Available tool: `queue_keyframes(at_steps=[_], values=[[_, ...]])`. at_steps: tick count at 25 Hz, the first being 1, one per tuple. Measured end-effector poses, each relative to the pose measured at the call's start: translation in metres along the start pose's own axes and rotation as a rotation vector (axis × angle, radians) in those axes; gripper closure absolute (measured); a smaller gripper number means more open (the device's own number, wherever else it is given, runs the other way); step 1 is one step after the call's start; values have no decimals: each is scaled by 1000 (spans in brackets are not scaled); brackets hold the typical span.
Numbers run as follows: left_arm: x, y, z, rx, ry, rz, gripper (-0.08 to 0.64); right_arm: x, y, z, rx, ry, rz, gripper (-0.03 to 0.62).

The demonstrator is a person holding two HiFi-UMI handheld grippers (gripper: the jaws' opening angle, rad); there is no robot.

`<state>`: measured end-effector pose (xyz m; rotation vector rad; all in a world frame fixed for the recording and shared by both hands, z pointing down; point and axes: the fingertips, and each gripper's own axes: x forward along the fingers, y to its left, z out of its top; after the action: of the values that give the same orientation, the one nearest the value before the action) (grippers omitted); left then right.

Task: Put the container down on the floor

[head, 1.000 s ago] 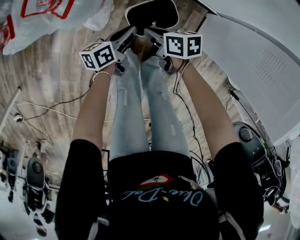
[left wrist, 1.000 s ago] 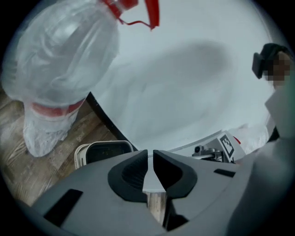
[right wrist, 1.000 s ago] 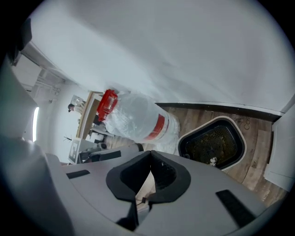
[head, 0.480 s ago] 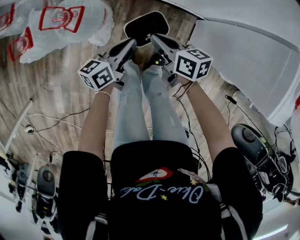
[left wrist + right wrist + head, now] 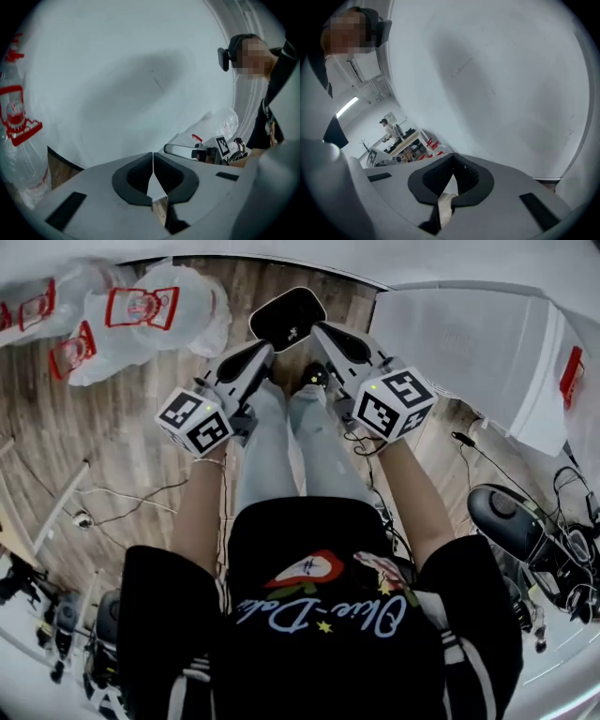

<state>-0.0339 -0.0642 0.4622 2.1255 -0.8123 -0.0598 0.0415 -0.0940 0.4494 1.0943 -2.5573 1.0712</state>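
Observation:
The container [image 5: 286,317] is a black, rounded shallow tray lying flat on the wooden floor [image 5: 112,437], just past the person's shoes. My left gripper [image 5: 265,348] hovers near its lower left edge. Its jaws are shut with nothing between them, as the left gripper view shows [image 5: 153,155]. My right gripper [image 5: 317,327] points at the tray's right edge and overlaps it in the head view; whether they touch is unclear. Its jaws [image 5: 453,169] are also shut and empty. Neither gripper view shows the container; both face a plain white surface.
Clear plastic bags with red print [image 5: 141,310] lie on the floor at the upper left. A large white panel [image 5: 469,343] fills the upper right. Cables [image 5: 122,507] run over the floor at left, and black devices [image 5: 511,521] stand at right.
Both grippers have drawn back toward the person's body and lower in the head view. The black container has stayed on the floor and now sits clear ahead of the jaws.

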Motion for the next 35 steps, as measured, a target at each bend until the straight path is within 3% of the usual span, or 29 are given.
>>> queue_keyframes(at_steps=[10,18,25,29,35], values=[[-7,-99,70,181,-28,-60,554,-78,14,79,-22,-175,-120,594],[-1,-156,105,265,-23,-116,554,-121,35,134,-101,-274,-139,593],[-7,-201,121,391,-7,-148,553,-147,61,155,-207,-291,-163,592],[-14,-213,127,410,-10,-145,553,-158,73,161,-260,-294,-172,592],[-13,-228,137,440,-14,-140,552,-170,82,168,-254,-306,-177,592]])
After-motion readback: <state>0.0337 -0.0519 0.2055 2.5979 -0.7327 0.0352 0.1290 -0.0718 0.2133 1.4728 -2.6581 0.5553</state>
